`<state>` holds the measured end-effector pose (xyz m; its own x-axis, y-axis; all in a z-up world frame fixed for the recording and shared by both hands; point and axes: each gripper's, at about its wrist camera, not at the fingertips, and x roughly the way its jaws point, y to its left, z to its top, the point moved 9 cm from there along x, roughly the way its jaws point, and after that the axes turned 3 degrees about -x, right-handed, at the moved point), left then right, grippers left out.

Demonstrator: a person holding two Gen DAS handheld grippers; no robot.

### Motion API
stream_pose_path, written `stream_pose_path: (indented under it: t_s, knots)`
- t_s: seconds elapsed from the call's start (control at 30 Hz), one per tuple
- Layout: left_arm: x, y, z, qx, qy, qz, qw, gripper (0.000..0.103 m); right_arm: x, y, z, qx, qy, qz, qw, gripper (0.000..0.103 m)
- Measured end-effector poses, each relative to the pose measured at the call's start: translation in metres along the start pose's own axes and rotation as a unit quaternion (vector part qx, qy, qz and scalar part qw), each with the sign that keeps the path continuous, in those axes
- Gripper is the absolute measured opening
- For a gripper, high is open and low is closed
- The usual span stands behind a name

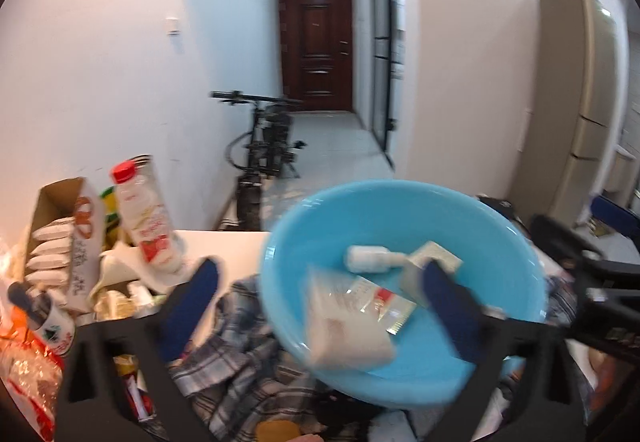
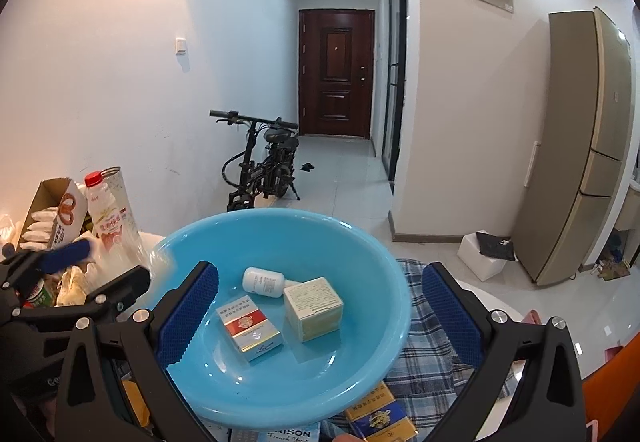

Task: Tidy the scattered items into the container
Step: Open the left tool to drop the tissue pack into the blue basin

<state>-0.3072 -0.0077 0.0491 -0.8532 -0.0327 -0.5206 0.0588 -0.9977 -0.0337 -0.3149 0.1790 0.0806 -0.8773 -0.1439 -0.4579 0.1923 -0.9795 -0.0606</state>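
Note:
A light blue plastic basin [image 2: 360, 382] [image 1: 400, 378] sits on a plaid cloth. In it lie a red and silver carton [image 2: 250, 328] [image 1: 344, 318], a pale green box [image 2: 314, 308] [image 1: 432, 262] and a small white bottle [image 2: 264, 281] [image 1: 368, 258]. My right gripper [image 2: 320, 318] is open and empty, its fingers either side of the basin's near part. My left gripper [image 1: 320, 318] is open and empty just over the basin's left rim; it also shows at the left of the right wrist view [image 2: 68, 258]. A blue and yellow carton [image 2: 376, 420] lies in front of the basin.
At the left stand an open cardboard snack box [image 2: 52, 218], a red-capped drink bottle [image 2: 106, 218] and a heap of packets [image 1: 28, 354]. The plaid cloth [image 2: 432, 354] covers the table. A folding bike [image 2: 260, 166] stands behind, a fridge [image 2: 580, 146] at the right.

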Motion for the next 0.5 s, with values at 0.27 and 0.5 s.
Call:
stream_pose_path:
  t_s: [0.27, 0.5]
  knots:
    - [0.0016, -0.0027, -0.0038, -0.004, 0.011, -0.028, 0.9995, 0.103, -0.0014, -0.0006, 0.0027, 0.009, -0.001, 0.004, 1.000, 0.103]
    - [0.0018, -0.0051, -0.0054, 0.004, 0.018, -0.029, 0.9994, 0.103, -0.0006, 0.0014, 0.0028, 0.011, 0.000, 0.007, 1.000, 0.103]
